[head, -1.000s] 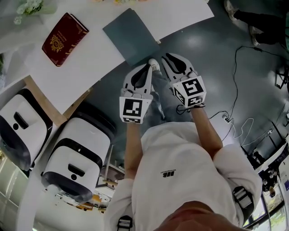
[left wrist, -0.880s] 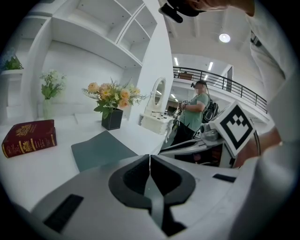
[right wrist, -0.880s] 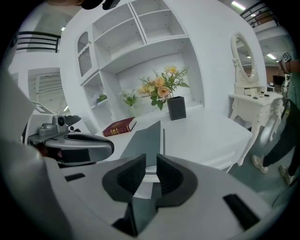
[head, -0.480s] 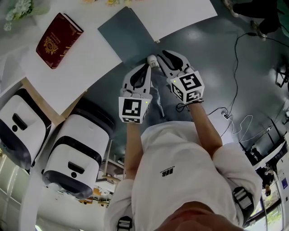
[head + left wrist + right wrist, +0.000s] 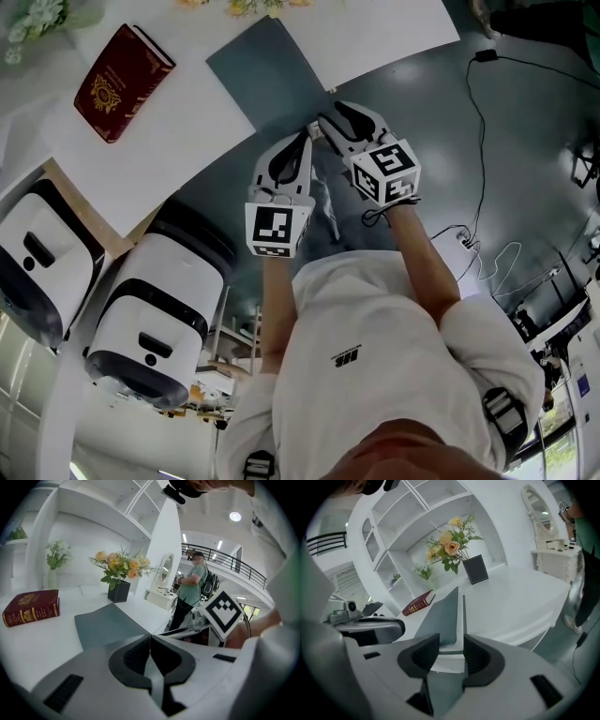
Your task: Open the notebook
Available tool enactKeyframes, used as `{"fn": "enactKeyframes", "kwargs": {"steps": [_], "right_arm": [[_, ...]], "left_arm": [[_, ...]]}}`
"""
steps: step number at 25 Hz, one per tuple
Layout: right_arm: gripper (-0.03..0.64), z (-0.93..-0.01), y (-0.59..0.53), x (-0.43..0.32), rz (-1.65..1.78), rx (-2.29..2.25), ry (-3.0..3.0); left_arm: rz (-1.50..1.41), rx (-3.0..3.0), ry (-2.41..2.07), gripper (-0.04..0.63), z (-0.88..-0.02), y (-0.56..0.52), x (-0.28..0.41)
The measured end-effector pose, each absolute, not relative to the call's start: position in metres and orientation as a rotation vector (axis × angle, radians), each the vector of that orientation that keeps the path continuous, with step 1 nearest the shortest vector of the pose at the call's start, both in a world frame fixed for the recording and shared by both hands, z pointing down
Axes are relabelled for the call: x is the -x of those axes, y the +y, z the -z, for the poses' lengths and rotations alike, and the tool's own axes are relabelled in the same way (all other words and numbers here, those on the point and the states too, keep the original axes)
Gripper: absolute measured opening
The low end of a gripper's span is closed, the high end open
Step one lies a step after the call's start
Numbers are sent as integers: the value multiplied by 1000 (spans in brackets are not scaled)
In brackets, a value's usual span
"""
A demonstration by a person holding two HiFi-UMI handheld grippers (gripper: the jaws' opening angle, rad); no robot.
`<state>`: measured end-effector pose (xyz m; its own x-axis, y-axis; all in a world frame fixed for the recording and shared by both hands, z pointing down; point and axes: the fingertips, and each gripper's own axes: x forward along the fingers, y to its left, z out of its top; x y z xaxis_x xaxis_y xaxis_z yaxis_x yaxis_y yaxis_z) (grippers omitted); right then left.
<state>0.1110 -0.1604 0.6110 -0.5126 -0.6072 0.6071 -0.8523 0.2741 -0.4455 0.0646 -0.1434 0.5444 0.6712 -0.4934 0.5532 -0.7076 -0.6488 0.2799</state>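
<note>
Right gripper (image 5: 322, 125) has edged nearer the flat slate-grey notebook (image 5: 272, 70), closed on the white counter (image 5: 178, 122); its jaws are opening, gripping nothing, just short of the notebook's near corner. Left gripper (image 5: 306, 139) sits beside it, jaws together, empty.

Head view: orange flowers (image 5: 234, 6) are cut off by the top edge, and white sprigs (image 5: 37, 21) are cropped at the corner. The gilt print on the red book (image 5: 120, 77) is too small for me to read.

Right gripper view: my right gripper (image 5: 451, 641), jaws opening, covers the grey notebook (image 5: 440, 616) along its near edge. I cannot tell whether that edge sits between the pads or beyond them.

Left gripper view: the bystander (image 5: 191, 585) has lower legs hidden behind my left gripper (image 5: 150, 641).
</note>
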Motion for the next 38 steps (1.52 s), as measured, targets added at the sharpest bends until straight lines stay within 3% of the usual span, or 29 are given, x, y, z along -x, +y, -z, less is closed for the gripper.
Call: {"fn": "enactKeyframes", "kwargs": {"steps": [3, 12, 38], "right_arm": [[137, -616, -161, -110, -1135, -1315, -2229], [17, -608, -162, -110, -1355, -1275, -2286], [8, -560, -159, -92, -1076, -1378, -2280]], "left_arm": [[-601, -2398, -947, 0, -544, -146, -62], [-601, -2371, -998, 0, -545, -153, -57], [-522, -2444, -998, 0, -508, -157, -24]]}}
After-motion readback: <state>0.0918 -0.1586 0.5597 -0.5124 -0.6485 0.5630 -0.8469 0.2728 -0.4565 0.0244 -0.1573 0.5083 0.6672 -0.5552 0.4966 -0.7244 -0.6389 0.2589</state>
